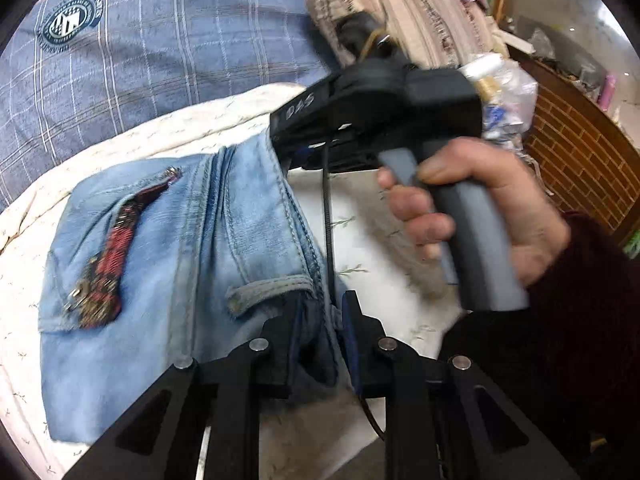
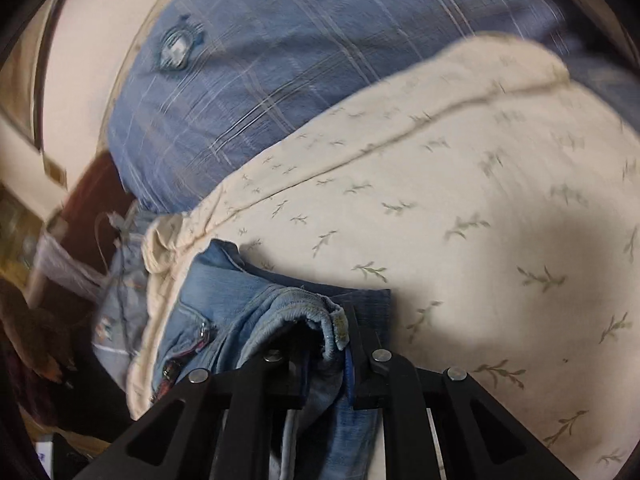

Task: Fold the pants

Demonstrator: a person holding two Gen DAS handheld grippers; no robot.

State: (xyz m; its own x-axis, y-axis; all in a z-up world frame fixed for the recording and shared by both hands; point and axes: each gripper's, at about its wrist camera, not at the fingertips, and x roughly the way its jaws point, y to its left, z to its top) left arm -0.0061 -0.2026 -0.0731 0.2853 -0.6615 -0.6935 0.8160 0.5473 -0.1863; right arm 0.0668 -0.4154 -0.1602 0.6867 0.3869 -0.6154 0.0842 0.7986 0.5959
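Observation:
Light blue jeans (image 1: 160, 240) with a red plaid pocket trim lie on a cream leaf-print sheet (image 1: 372, 240). At the bottom of the left wrist view my left gripper (image 1: 324, 308) is shut on the waistband beside a belt loop. Farther along the same edge, a hand (image 1: 480, 208) holds my right gripper (image 1: 284, 152), whose tips are buried in lifted denim. In the right wrist view the right gripper (image 2: 326, 332) is shut on a bunched fold of the jeans (image 2: 240, 292), which hang over the edge of the sheet (image 2: 480, 200).
A blue plaid pillow (image 1: 140, 60) (image 2: 280, 60) lies behind the sheet. A striped blanket pile (image 1: 420, 12), a plastic bag of clutter (image 1: 504, 92) and brick-patterned furniture (image 1: 580, 152) stand at the right. A dark sleeve (image 1: 560, 340) fills the lower right corner.

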